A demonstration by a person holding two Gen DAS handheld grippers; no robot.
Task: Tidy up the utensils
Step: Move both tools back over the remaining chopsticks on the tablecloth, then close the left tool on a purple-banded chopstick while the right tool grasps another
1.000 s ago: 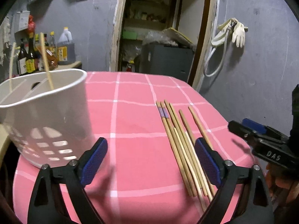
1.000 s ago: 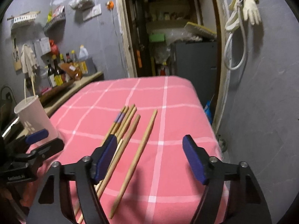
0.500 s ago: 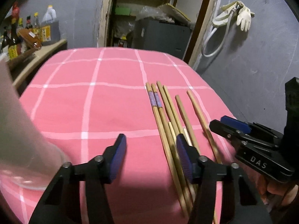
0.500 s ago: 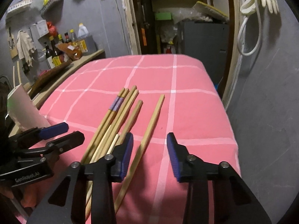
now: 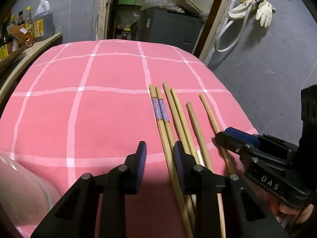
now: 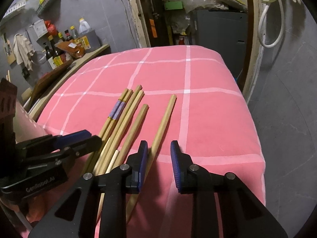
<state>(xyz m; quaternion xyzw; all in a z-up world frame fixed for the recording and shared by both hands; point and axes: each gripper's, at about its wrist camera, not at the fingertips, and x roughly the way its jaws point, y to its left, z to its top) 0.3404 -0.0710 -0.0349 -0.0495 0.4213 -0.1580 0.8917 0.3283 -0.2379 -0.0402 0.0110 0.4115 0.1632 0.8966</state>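
Note:
Several bamboo chopsticks (image 5: 179,119) lie side by side on the pink checked tablecloth (image 5: 89,107), two of them with purple bands (image 5: 160,109). My left gripper (image 5: 159,154) is open, narrowed, low over the cloth; its right finger (image 5: 179,158) sits over the leftmost sticks. My right gripper (image 6: 159,154) is open, narrowed, low over the cloth; its left finger (image 6: 141,158) touches the rightmost chopstick (image 6: 162,125). The chopsticks (image 6: 122,119) also show in the right wrist view. The white utensil holder (image 5: 21,194) is a blur at the lower left.
A counter with bottles (image 6: 65,45) stands left of the table. A doorway with a grey cabinet (image 5: 170,29) is behind it. The table's right edge (image 6: 255,130) drops to the grey floor. Gloves and a hose (image 5: 255,10) hang on the right wall.
Both grippers have moved forward and down toward the chopsticks, and both jaws have narrowed. The white holder has slid out to the left edge of the left wrist view.

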